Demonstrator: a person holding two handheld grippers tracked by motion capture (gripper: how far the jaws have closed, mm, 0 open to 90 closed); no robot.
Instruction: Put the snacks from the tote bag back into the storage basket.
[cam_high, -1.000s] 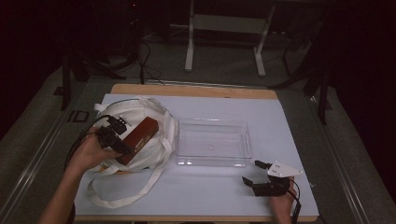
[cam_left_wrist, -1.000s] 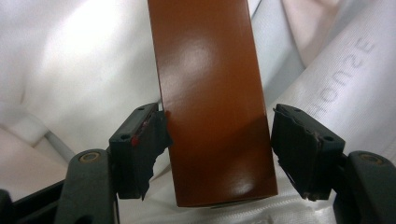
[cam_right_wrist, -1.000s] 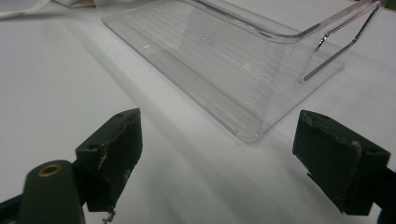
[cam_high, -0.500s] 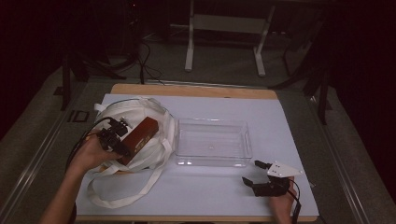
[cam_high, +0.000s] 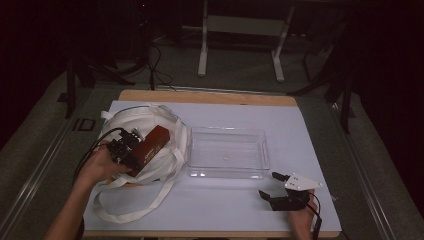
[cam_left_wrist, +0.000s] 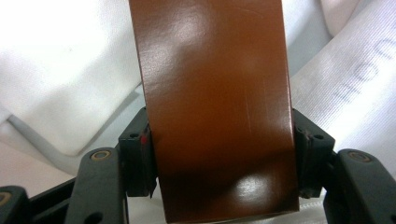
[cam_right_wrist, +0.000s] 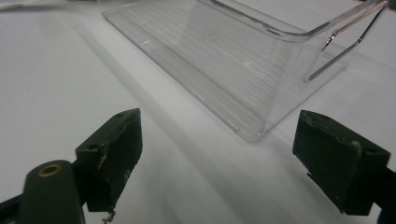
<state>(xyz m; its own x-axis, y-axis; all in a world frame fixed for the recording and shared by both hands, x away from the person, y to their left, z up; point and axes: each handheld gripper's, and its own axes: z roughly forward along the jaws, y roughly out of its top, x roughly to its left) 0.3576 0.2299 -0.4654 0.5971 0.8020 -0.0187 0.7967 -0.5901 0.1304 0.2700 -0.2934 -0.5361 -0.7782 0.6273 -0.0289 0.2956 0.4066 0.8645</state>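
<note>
A brown box (cam_high: 152, 142) (cam_left_wrist: 215, 102) sits over the mouth of a white cloth bag (cam_high: 131, 124) at the table's left. My left gripper (cam_high: 131, 152) (cam_left_wrist: 219, 154) is shut on the box, its black pads (cam_left_wrist: 137, 151) pressing both sides. White bag fabric (cam_left_wrist: 60, 70) lies behind the box. An empty clear plastic tray (cam_high: 227, 152) (cam_right_wrist: 243, 51) stands at the table's middle. My right gripper (cam_high: 274, 187) (cam_right_wrist: 224, 154) stays open near the front right edge, a short way in front of the tray's near corner, with nothing between its jaws.
The white table cover (cam_high: 300, 135) reaches the wooden table edge (cam_high: 210, 96). The bag's long straps (cam_high: 135, 205) trail toward the front left. Dark floor and stand legs (cam_high: 202, 45) lie beyond the table.
The left gripper with the brown box has shifted slightly. The right gripper has not moved.
</note>
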